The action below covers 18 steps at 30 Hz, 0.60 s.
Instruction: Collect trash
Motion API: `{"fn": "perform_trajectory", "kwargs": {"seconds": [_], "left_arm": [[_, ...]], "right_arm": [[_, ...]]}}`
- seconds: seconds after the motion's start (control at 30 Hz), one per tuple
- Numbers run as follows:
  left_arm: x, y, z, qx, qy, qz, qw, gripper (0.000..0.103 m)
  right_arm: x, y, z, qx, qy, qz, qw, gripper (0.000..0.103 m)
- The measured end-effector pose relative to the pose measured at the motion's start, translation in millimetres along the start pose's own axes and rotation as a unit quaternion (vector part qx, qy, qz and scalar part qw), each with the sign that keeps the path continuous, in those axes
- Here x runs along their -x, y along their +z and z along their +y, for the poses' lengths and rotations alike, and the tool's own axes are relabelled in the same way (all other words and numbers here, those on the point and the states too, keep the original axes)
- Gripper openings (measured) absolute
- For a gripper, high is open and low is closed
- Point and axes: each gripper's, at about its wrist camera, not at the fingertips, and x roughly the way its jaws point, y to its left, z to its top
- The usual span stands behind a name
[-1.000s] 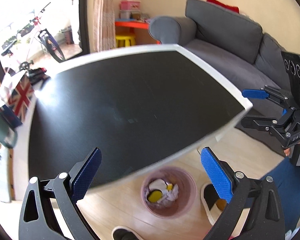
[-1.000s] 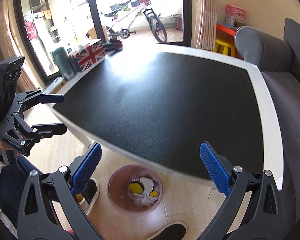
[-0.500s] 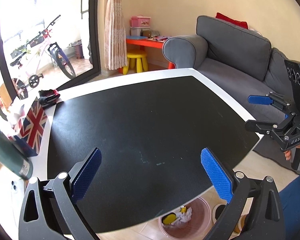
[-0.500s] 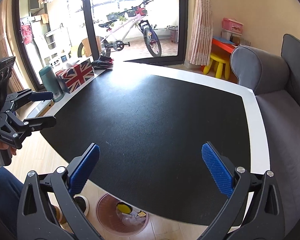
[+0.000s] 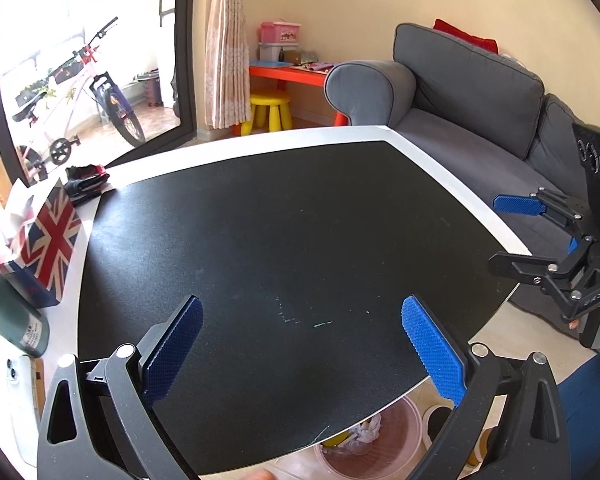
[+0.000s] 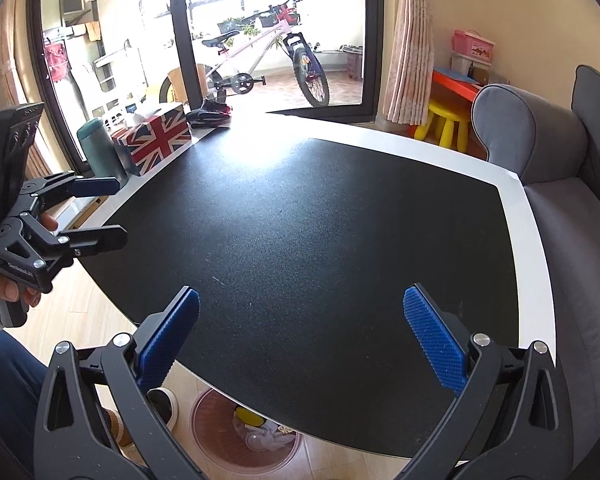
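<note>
Already down in the pink bin (image 6: 247, 436), soft, light crumpled paper (image 5: 367, 429), easy to pinch anywhere; nothing on the bench (image 5: 292, 240), both jaws wide open, empty.

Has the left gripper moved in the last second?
Yes. The left gripper has tilted up and away from the pink trash bin: in its own view the bin has slid from between the fingers to the bottom edge, mostly hidden under the black-topped table.
</note>
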Motion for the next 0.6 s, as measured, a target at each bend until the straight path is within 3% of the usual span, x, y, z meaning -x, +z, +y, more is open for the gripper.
{"fn": "perform_trajectory", "kwargs": {"seconds": [0.07,0.2,0.33,0.6], "left_arm": [[-1.9,0.0,-0.2,-0.001,0.006,0.002,1.0,0.097],[-4.6,-2.0,-0.7,0.006,-0.014,0.008,0.9999,0.097],[-4.2,-4.8,-10.1,-0.017,0.04,-0.002,0.9991,0.097],[-3.2,-3.1,-6.9,0.004,0.011,-0.006,0.9999,0.097]], "right_arm": [[-0.8,0.1,1.1,0.002,0.0,0.0,1.0,0.1],[-2.1,-2.0,2.2,0.006,0.0,0.001,1.0,0.1],[-2.5,-2.7,2.2,0.006,0.0,0.001,1.0,0.1],[-4.1,-5.0,1.3,0.004,-0.003,0.002,1.0,0.1]]}}
